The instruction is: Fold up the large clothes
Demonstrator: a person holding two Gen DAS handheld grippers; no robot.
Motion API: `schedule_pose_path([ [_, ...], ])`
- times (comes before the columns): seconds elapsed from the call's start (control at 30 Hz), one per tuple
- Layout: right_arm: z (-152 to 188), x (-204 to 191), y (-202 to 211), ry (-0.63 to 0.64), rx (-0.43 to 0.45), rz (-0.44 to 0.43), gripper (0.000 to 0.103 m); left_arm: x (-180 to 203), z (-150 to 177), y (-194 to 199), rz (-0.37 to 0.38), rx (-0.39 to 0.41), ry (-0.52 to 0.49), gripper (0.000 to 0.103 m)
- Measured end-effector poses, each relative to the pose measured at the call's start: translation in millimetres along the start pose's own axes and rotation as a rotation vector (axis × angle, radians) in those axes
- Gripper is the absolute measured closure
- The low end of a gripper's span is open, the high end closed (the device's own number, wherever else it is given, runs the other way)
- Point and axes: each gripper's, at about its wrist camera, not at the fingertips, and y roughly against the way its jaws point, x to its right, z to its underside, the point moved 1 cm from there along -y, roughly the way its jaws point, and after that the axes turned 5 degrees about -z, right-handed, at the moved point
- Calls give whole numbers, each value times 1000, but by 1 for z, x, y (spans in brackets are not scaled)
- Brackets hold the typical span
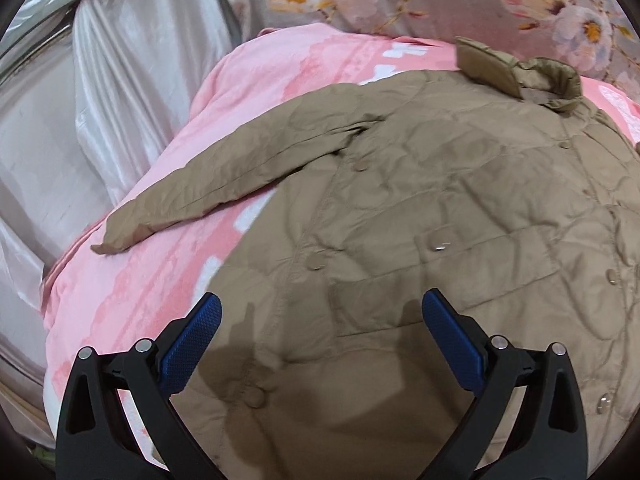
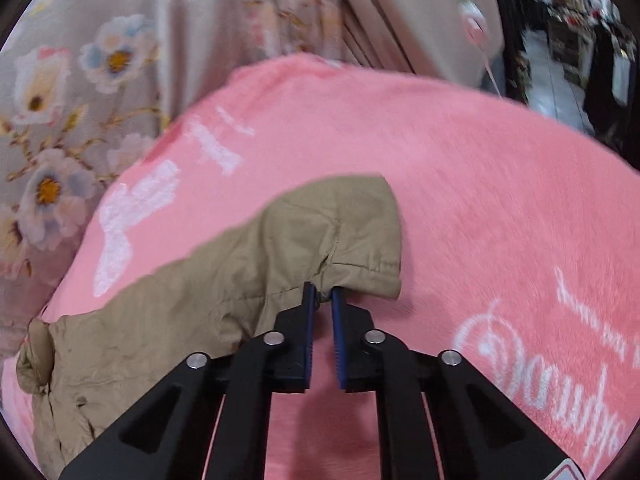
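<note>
On the pink blanket (image 1: 132, 288) a tan quilted jacket (image 1: 440, 208) lies spread flat, 1 sleeve stretched out sideways, while the left tool (image 1: 322, 312) hovers over its lower front with jaws wide apart and the right tool (image 2: 323, 292) is clamped on the cuff (image 2: 360, 272) of the other sleeve.

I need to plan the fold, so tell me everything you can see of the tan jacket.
The tan jacket is quilted and slightly shiny, with snap buttons down the front, a flapped pocket and a raised collar. It lies spread front up on the pink blanket. One sleeve stretches out flat across the blanket. The other sleeve's elastic cuff is pinched in the closed jaws of the right gripper. The left gripper hangs open over the jacket's lower front.
</note>
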Motion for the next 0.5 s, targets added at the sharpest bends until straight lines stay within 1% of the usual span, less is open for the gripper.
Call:
schedule_pose_path([
  [0.03, -2, -27, 15, 62, 40, -41, 96, -5, 0, -2, -14, -2, 10, 5],
  [0.07, -2, -45, 23, 100, 59, -68, 96, -10, -2, -5, -23, -6, 23, 5],
  [0.1, 1, -76, 37, 167, 83, -117, 97, -14, -3, -8, -30, -10, 35, 5],
  [0.2, 15, -146, 63, 307, 99, -239, 98, -26, -6, -13, -38, -21, 70, 5],
  [0.23, 26, -180, 72, 365, 85, -307, 99, -29, -7, -13, -36, -21, 77, 5],
  [0.27, 33, -199, 75, 392, 73, -340, 99, -31, -8, -12, -34, -19, 81, 5],
  [0.3, 43, -222, 79, 426, 53, -393, 103, -32, -8, -12, -29, -17, 85, 5],
  [0.33, 58, -251, 83, 469, 21, -455, 103, -34, -10, -10, -19, -13, 87, 5],
  [0.4, 82, -290, 87, 522, -21, -519, 103, -34, -12, -8, -5, -5, 90, 5],
  [0.43, 102, -315, 89, 562, -53, -563, 103, -34, -13, -7, 6, 1, 91, 5],
  [0.5, 130, -340, 95, 609, -89, -605, 103, -35, -14, -6, 24, 8, 93, 5],
])
